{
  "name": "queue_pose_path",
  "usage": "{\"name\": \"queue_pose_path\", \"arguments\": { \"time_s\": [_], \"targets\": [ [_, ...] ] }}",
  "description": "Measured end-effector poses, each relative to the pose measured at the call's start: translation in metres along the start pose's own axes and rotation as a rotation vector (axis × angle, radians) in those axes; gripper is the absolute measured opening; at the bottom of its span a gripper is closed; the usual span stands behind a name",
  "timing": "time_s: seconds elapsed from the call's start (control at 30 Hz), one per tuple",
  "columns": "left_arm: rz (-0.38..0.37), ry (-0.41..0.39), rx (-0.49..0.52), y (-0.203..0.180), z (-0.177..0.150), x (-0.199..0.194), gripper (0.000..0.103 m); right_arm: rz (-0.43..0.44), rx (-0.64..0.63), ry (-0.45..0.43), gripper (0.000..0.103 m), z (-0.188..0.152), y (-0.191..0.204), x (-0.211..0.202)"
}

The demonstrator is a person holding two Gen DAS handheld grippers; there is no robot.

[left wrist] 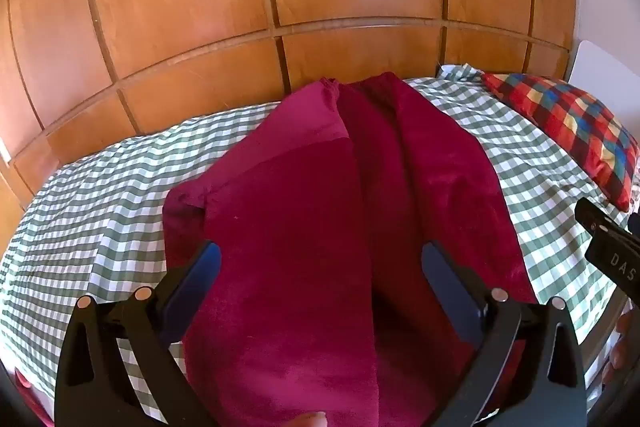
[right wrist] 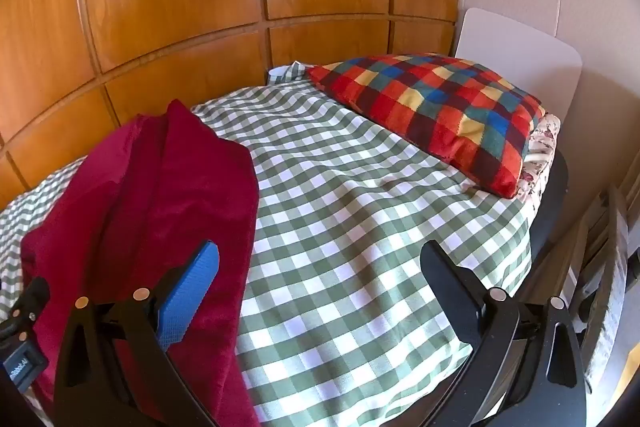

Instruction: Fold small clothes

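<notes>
Dark red velvety garment [left wrist: 304,227] lies spread lengthwise on the bed with the green-and-white checked sheet [left wrist: 100,195], running from the near edge toward the glossy wooden panelled wardrobe wall [left wrist: 200,7]. One lengthwise fold or overlap runs down its middle; a lighter, matte patch shows at the far left part. A sleeve-like corner sticks out on the left side.

Left claw [left wrist: 320,259] hangs over the near end of the garment, tilted down, fingers wide apart, nothing between them. Blue pads [left wrist: 204,275] face inward. Not touching the cloth as far as I can tell. A fingertip [left wrist: 310,419] shows at the bottom edge of the left wrist view.

Right claw [right wrist: 320,259] is over bare checked sheet, just right of the garment's right edge, also tilted down and wide apart, empty. Its left finger overlaps the garment edge in view; contact unclear.

Each claw shows at the edge of the other's camera view, side by side.

Multicoloured checked pillow [right wrist: 436,111] sits at the right end of the bed, well apart from the garment, against a white headboard [right wrist: 520,55]. A floral cloth [right wrist: 540,147] peeks out under the pillow.
</notes>
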State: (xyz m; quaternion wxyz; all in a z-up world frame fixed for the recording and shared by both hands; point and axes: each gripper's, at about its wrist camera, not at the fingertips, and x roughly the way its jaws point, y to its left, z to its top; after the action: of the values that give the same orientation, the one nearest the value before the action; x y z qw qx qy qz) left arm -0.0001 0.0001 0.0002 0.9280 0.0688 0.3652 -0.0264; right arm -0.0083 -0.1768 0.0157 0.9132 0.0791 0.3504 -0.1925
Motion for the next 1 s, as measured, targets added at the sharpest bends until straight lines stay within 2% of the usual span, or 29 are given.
{"name": "queue_pose_path", "arguments": {
  "time_s": [0.4,1.0],
  "targets": [
    [-0.006,0.005,0.015,-0.006,-0.002,0.002,0.1,0.003,-0.008,0.027,0.1,-0.006,0.005,0.006],
    [-0.019,-0.009,0.014,-0.002,-0.004,-0.007,0.1,0.004,-0.016,0.01,0.1,0.001,0.009,-0.008]
  ]
}}
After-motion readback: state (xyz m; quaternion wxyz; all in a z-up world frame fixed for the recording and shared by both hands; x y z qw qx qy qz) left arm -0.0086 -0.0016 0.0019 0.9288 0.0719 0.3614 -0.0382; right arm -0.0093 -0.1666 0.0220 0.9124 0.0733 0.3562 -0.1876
